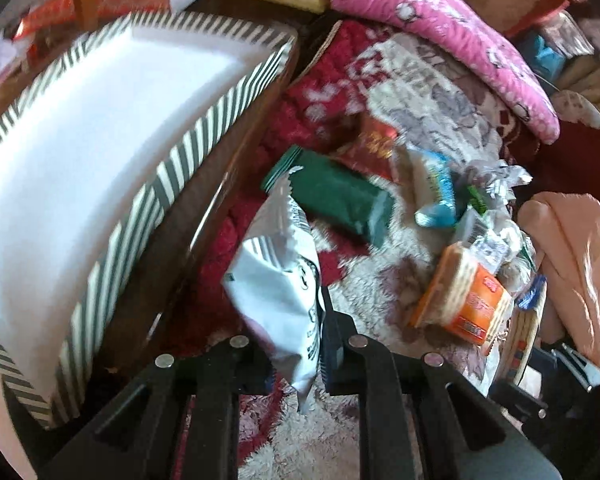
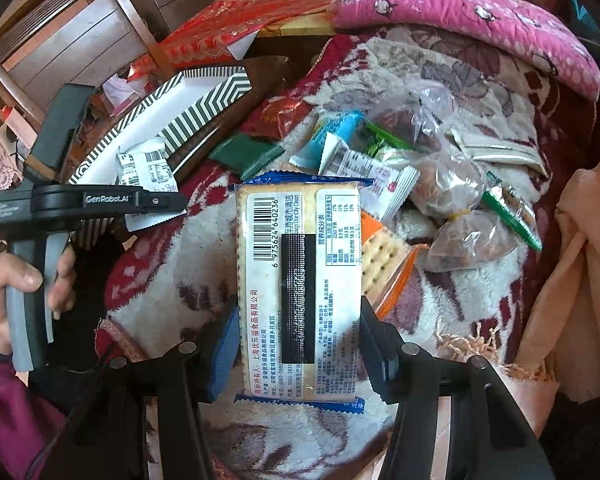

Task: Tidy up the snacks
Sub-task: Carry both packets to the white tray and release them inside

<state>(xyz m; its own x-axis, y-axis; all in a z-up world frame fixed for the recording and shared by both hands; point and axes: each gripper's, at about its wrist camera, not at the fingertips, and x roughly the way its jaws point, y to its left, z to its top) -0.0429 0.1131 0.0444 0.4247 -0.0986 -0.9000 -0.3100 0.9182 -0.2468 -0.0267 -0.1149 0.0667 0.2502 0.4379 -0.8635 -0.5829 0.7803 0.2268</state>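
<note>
In the left wrist view my left gripper (image 1: 296, 344) is shut on a white and silver snack packet (image 1: 276, 280), which hangs beside the black-and-white striped box (image 1: 204, 136). The right wrist view shows that same gripper (image 2: 168, 202) in a person's hand (image 2: 4, 280), with the packet (image 2: 146, 170) over the striped box (image 2: 188, 120). My right gripper (image 2: 300, 340) is shut on a cracker pack with blue ends (image 2: 300, 280), label side up, held above the blanket. More snacks lie in a pile: a green packet (image 1: 332, 196), an orange cracker pack (image 1: 460, 300) and a blue-white packet (image 1: 436, 196).
The snacks rest on a red and cream flowered blanket (image 2: 440, 312). A pink cushion (image 2: 460, 12) lies at the back and a peach cloth (image 2: 580, 260) at the right. Clear bags of nuts (image 2: 460, 200) sit in the pile. The box stands on a dark wooden surface (image 1: 148, 280).
</note>
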